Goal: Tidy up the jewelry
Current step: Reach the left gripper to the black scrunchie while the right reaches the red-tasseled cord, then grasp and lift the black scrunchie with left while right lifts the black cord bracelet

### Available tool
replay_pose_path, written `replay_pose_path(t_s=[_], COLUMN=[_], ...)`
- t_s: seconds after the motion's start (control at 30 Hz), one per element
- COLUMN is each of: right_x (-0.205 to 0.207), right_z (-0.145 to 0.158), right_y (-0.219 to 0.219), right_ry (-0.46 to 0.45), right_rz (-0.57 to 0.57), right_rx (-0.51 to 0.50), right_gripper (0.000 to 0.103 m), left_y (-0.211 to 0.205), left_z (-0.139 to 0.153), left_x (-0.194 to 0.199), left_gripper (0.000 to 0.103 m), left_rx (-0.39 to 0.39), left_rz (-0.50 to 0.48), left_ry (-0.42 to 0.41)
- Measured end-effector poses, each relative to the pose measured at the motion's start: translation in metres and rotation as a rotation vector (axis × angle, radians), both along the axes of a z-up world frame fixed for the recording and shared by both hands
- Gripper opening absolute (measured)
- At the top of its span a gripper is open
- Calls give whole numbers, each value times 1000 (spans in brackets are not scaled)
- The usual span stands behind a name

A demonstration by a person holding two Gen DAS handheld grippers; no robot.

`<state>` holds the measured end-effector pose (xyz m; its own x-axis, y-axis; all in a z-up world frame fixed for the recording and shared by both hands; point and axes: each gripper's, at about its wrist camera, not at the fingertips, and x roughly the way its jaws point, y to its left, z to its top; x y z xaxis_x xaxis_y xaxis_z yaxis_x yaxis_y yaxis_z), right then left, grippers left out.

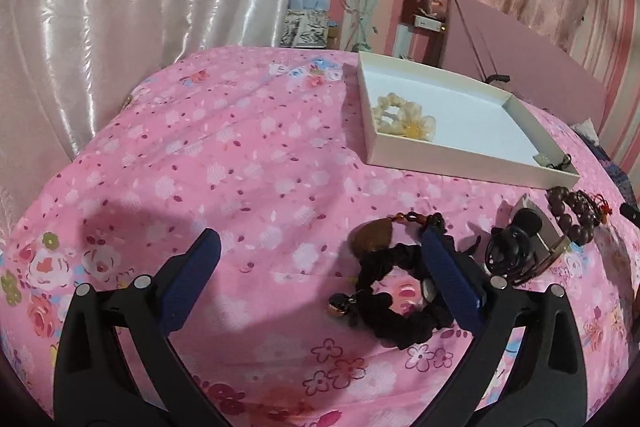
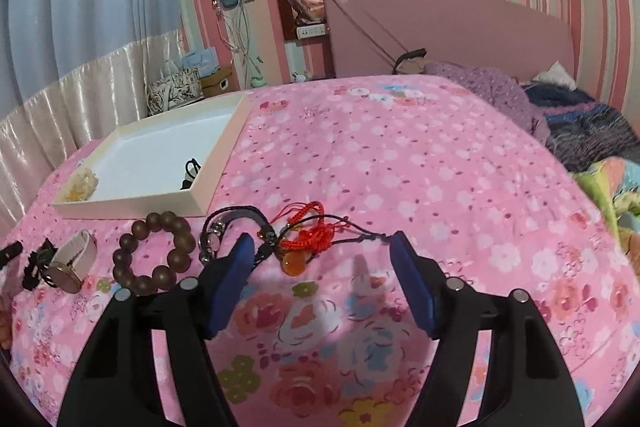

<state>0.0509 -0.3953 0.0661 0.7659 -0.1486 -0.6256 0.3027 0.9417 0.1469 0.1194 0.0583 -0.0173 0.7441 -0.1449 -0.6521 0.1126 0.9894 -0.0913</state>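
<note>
Pink floral bed [image 1: 248,163] across both views, carrying everything. White shallow tray [image 1: 404,147] at the far side of the bed, open, with a cream bead bracelet [image 1: 394,115] and yellow flower piece in one corner and a small black cord item [image 2: 191,171] at the opposite end. Left tool [image 1: 320,247] low over the sheet, blue pads spread wide, nothing pinched; right pad just beside, perhaps overlapping, a black scrunchie-like band [image 1: 394,301] lying flat, with a brown pendant [image 1: 368,237] and orange beads at its far edge. Right tool [image 2: 322,247] likewise spread, pads apart with nothing pressed between them. Between and just beyond its pads, a tangle of red cord [image 2: 306,233] with an orange stone [image 2: 294,263], black cords trailing out toward the right pad. Beside the left pad, a dark cord bracelet with metal beads [image 2: 212,237]. Further left, a brown wooden bead bracelet [image 2: 154,253] lying as a ring on the sheet, just in front of the tray. Further left again, a watch [image 2: 70,263] with a pale strap, resting on its side.
</note>
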Motion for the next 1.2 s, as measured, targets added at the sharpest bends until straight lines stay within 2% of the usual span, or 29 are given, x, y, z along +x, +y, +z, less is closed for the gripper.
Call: replay_pose_path(t_s=[0.17,0.27,0.37,0.43,0.5,0.57,0.63,0.7,0.77,0.8,0.87,0.9,1.03,1.2], right_x=[1,1,0,4,9,17,21,30,41,49,53,52,39,7], right_z=[-1,-1,-2,-3,-6,-10,-9,-6,-11,-18,-22,-22,-18,-12], right_y=[2,3,2,1,0,-4,-8,-12,-15,-15,-14,-15,-16,-23], right_ry=[20,29,38,53,81,104,101,95,112,158,182,177,140,103], right_rz=[7,2,-8,-8,-2,18,4,-7,4,0,12,12,14,-24], right_rx=[-7,-16,-15,-9,3,44,43,32,53,50,61,63,85,84], right_gripper=[70,70,70,67,62,54,54,54,54,47,33,20,14,12], left_y=[-22,-33,-35,-33,-32,-33,-36,-40,-46,-49,-51,-50,-44,-37], left_z=[1,-3,-6,-8,-13,-16,-17,-18,-18,-18,-19,-19,-18,-14], left_x=[0,3,6,9,13,16,15,13,9,8,8,9,10,7], left_gripper=[99,91,82,74,56,45,38,27,23,18,15,13,11,10], left_rx=[78,112,114,101,80,66,70,82,109,121,132,129,107,87], left_rz=[-61,-99,-108,-105,-116,-136,-151,-166,-175,-179,-183,-180,-166,-140], left_ry=[-5,19,40,61,97,118,116,113,107,105,107,107,106,85])
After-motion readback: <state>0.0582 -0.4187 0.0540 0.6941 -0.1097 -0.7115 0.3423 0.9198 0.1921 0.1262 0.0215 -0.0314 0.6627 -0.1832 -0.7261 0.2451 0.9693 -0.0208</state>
